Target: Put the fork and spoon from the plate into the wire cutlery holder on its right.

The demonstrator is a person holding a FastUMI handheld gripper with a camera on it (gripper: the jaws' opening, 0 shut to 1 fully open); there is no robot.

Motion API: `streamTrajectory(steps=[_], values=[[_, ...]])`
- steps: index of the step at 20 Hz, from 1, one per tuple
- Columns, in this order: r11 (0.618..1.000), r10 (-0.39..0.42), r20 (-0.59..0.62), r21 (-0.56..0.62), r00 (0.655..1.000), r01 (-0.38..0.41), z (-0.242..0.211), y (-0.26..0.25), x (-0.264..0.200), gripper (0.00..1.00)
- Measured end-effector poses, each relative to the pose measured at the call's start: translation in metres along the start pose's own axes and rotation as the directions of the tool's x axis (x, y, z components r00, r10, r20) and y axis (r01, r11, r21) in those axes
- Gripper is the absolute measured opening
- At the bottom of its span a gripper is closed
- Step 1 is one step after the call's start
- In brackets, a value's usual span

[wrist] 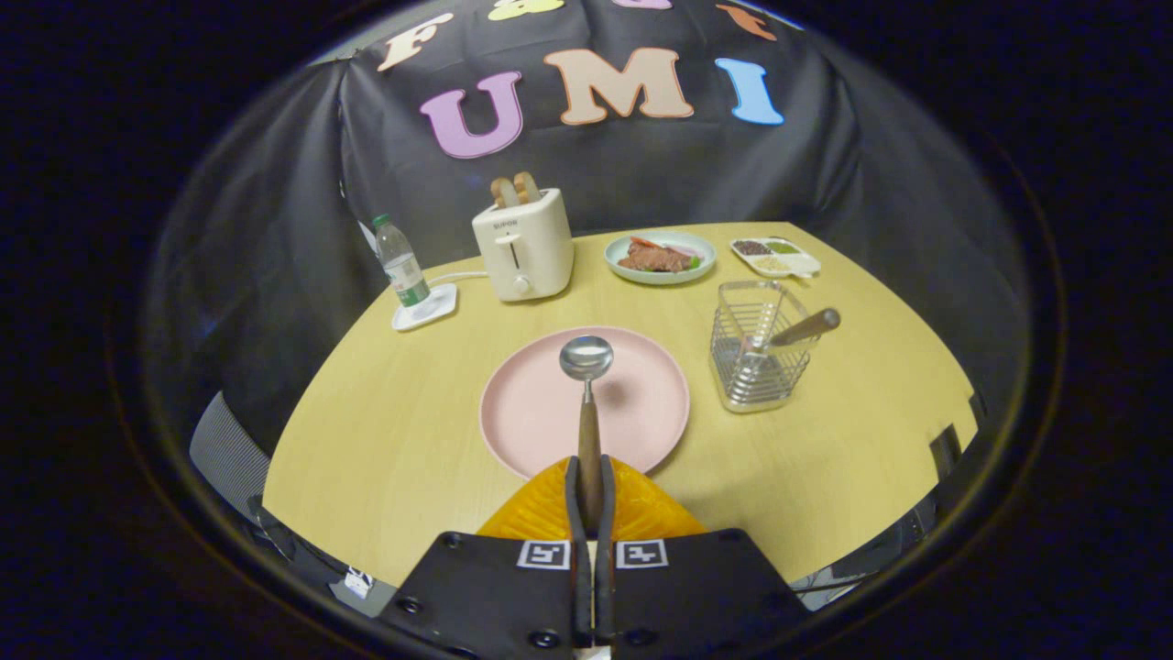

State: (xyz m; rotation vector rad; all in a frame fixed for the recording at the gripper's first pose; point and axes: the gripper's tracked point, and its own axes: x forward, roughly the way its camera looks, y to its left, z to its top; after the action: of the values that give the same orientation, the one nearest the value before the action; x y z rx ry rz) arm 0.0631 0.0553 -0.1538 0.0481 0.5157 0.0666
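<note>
- Tongs [588, 513] clamped on spoon [586, 394] by its wooden handle, bowl sticking out ahead, above pink plate [531, 412].
- Wire cutlery holder [756, 357] sits just right of plate on table [385, 440], w/ a wooden-handled utensil [805, 327] leaning inside.

- Tabletop [385, 458]: pale wood.
- Centre: pink plate [550, 422].
- Right of the plate: wire cutlery holder [753, 362].
- Far side: bottle [400, 261] on a white coaster [426, 308], toaster [522, 246], food plate [660, 257], divided tray [775, 257].
</note>
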Motion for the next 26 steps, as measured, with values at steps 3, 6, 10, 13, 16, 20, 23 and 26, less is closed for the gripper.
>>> streamTrajectory(steps=[3, 6, 10, 13, 16, 20, 23, 26], values=[[1.0, 0.009, 0.022, -0.028, 1.0, -0.009, 0.023, -0.012, -0.014, 0.04], [0.998, 0.015, 0.04, -0.065, 0.999, -0.012, 0.045, -0.025, -0.024, 0.04], [0.995, 0.023, 0.041, -0.096, 0.999, -0.019, 0.064, -0.045, -0.028, 0.04], [0.994, 0.012, 0.033, -0.11, 0.999, -0.008, 0.076, -0.064, -0.03, 0.04], [0.995, -0.006, 0.03, -0.101, 1.0, 0.009, 0.088, -0.088, -0.033, 0.04], [0.996, -0.032, -0.013, -0.082, 0.999, 0.03, 0.098, -0.127, -0.034, 0.04], [0.993, -0.043, -0.069, -0.111, 0.997, 0.035, 0.096, -0.154, -0.03, 0.04], [0.994, -0.036, -0.138, -0.104, 0.99, 0.021, 0.088, -0.175, -0.025, 0.04]])
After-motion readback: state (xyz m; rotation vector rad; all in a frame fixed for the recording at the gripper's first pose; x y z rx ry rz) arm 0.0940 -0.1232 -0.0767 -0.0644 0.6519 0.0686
